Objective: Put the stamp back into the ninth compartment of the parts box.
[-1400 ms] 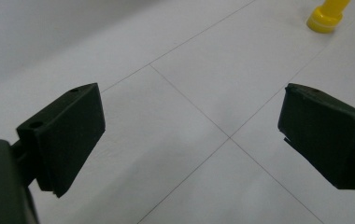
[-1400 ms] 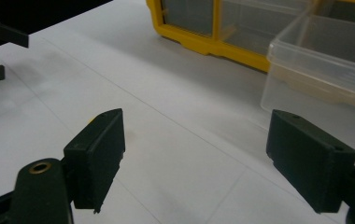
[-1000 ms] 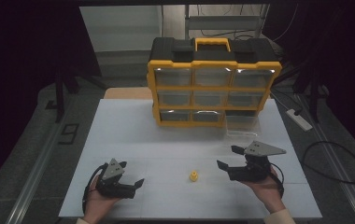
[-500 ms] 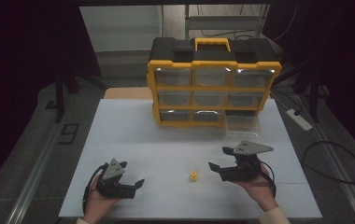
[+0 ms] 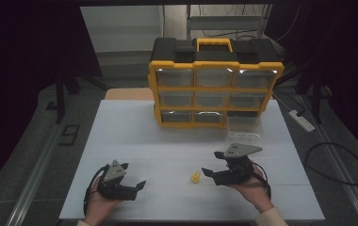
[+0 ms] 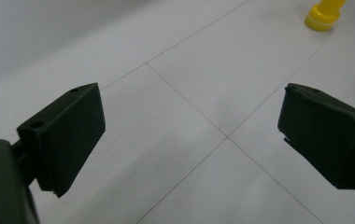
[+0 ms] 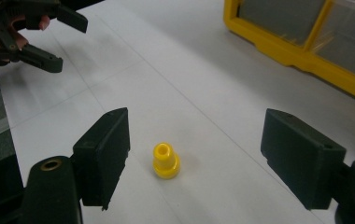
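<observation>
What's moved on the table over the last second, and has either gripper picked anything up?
The right gripper slid left toward the small yellow plastic peg, jaws open, holding nothing. The left gripper, also open and unladen, the peg, the yellow-and-black drawer organiser and the clear drawer beside it stayed put.

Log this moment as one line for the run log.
left gripper: open, empty, low over table | right gripper: open, aimed at yellow peg, not touching | peg: upright on white table | drawer organizer: at back
</observation>
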{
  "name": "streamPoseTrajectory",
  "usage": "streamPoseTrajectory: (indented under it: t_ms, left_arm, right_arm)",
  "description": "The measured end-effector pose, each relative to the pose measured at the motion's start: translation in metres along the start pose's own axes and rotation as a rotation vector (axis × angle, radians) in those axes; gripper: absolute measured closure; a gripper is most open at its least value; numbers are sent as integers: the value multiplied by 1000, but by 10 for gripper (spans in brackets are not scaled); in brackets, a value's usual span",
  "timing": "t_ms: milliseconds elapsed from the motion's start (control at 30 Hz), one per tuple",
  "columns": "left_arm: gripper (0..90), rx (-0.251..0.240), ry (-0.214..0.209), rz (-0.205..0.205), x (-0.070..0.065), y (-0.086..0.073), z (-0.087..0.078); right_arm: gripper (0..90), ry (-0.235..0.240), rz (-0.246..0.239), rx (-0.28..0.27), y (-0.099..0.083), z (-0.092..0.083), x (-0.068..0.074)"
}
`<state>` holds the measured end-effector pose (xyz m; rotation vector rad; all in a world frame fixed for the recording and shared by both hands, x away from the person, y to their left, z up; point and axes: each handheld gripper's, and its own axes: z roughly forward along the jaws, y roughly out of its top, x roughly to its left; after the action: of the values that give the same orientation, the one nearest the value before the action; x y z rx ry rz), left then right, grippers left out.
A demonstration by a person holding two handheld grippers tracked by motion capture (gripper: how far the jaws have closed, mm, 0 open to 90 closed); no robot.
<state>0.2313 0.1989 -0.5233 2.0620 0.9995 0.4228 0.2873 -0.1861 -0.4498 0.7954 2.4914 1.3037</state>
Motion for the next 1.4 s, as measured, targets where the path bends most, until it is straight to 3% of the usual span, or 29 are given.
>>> streamPoseTrajectory:
  t_ms: [567,1400]
  left_arm:
    - [76,-5,2,-3,1,0,-1]
    - [76,3,4,2,0,-1,0]
  right_arm:
    - [255,53,-45,112,12,36,9]
    - [270,45,-69,235,-9,65,12]
